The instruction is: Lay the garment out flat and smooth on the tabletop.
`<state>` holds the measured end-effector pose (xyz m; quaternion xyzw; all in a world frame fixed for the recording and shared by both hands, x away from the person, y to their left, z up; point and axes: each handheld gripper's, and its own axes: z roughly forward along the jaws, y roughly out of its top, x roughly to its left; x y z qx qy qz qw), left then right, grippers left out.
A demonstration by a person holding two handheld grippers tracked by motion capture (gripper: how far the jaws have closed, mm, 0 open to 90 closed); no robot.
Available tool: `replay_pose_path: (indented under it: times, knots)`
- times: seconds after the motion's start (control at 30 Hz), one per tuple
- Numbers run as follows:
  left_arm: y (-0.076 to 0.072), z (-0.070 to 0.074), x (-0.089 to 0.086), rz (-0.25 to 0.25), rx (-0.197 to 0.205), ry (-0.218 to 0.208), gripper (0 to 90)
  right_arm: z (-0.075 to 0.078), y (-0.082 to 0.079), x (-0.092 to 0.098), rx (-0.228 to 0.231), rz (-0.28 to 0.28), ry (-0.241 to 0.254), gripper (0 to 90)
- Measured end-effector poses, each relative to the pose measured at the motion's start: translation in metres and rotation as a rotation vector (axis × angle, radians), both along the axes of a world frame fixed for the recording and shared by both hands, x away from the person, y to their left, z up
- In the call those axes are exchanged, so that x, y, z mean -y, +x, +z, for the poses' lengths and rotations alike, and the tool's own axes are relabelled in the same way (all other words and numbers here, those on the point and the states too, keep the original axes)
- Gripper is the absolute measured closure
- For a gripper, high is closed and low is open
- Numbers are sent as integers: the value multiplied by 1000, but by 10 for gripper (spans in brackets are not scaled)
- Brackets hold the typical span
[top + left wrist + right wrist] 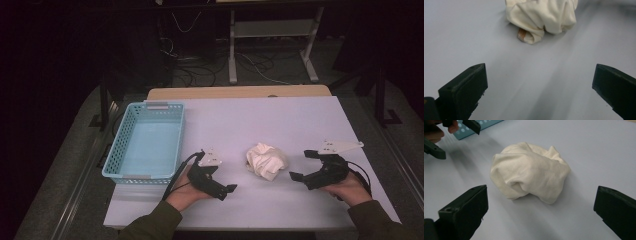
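On the pale table (300,120), both wide-open grippers, left gripper (222,187) and right gripper (300,165), flank the crumpled cloth (266,160); I'd pinch a raised fold, not the bulk.

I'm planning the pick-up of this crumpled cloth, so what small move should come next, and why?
Probably ease the right tool forward until its open jaws straddle the crumpled cream cloth. The cloth lies loose on the pale table, centred ahead of that tool, untouched. The left tool is open too, but farther off.
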<state>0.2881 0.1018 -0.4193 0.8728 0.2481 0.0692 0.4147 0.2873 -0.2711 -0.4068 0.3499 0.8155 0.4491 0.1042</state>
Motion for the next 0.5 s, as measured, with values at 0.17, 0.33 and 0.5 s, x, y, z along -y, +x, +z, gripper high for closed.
replay_pose_path:
  times: [0.17, 0.33, 0.5]
  knots:
    - [-6, -3, -5, 12, -6, -2, 0, 0, 3, -5, -3, 5, -6, 0]
    - [-11, -4, -5, 17, -6, -3, 0, 0, 5, -8, -11, 13, -10, 0]
    - [-12, -6, -6, 42, -22, -25, 0, 3, 10, -12, -15, 13, -5, 0]
